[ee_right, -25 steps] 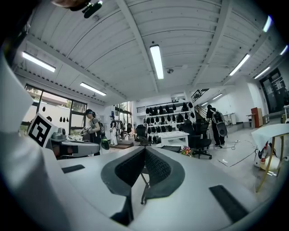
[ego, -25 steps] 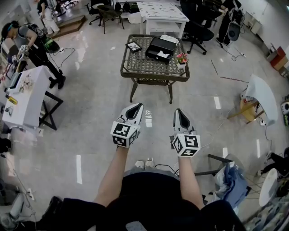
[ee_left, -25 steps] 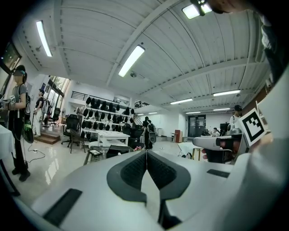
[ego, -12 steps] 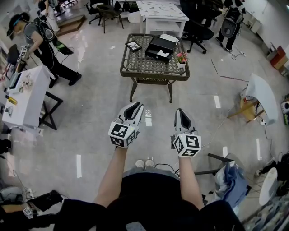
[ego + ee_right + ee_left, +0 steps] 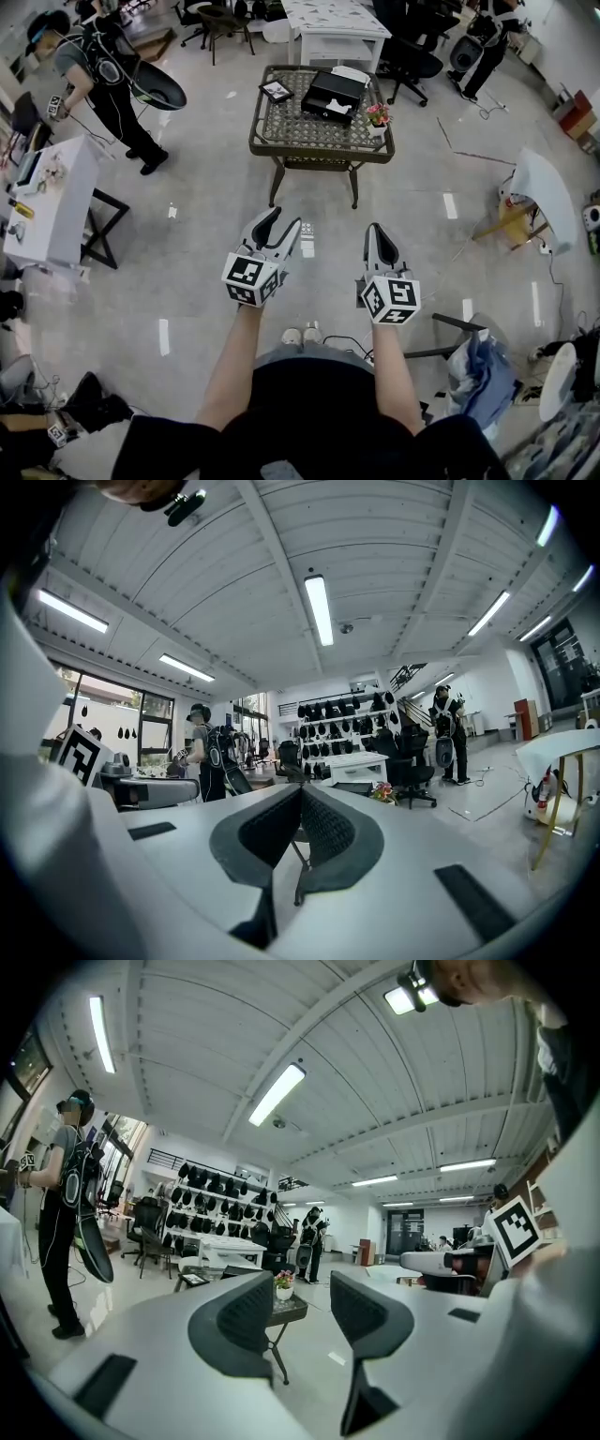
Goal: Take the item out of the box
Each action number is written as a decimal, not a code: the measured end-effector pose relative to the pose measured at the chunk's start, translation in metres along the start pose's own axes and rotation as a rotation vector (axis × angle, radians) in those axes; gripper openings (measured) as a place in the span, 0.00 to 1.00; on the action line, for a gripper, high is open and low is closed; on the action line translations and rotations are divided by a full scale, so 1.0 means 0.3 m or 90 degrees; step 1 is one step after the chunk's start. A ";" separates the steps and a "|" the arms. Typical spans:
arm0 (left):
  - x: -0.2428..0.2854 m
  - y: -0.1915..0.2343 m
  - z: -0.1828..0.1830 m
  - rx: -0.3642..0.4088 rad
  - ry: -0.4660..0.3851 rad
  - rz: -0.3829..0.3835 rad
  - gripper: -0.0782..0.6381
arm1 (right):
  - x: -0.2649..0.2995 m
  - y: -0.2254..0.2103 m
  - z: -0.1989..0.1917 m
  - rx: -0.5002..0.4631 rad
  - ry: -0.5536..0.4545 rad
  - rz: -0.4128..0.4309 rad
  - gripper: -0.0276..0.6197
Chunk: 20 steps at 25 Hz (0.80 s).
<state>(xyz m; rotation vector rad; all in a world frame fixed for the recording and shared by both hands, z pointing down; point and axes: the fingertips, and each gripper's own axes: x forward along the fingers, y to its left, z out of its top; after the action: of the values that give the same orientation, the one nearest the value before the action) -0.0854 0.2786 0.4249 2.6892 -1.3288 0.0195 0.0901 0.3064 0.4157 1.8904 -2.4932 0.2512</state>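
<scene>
The black box (image 5: pixel 333 94) lies closed on the far right part of the wicker-topped table (image 5: pixel 300 129), close to the table's far edge, with something white lying against its far side. A small flower pot (image 5: pixel 378 117) stands just beside the box at the table's right edge, and a framed picture (image 5: pixel 277 92) lies toward the far left. A broad stretch of bare pale floor (image 5: pixel 314 197) separates the table's near edge from both grippers, which are held level and well apart from the table. The left gripper (image 5: pixel 281 223) has just been opening its jaws; they stand released and wide, with nothing between them. The right gripper (image 5: pixel 377 230) is clenched, its pads (image 5: pixel 323 829) meeting on nothing. To the left a white bench (image 5: pixel 52 197) borders the open floor, with a person (image 5: pixel 103 70) standing beyond it; to the right stands a covered chair (image 5: pixel 539 197).
</scene>
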 end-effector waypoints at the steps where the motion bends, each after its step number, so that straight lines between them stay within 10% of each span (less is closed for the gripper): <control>1: -0.003 0.003 -0.001 0.000 0.000 -0.001 0.37 | 0.001 0.004 -0.001 0.000 0.000 -0.001 0.05; 20: -0.050 0.081 -0.031 0.003 0.010 -0.019 0.39 | -0.022 0.055 -0.031 0.013 -0.011 -0.045 0.05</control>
<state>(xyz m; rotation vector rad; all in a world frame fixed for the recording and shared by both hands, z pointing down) -0.1132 0.2771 0.4360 2.7065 -1.2854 0.0416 0.0752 0.3184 0.4223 1.9919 -2.4379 0.2629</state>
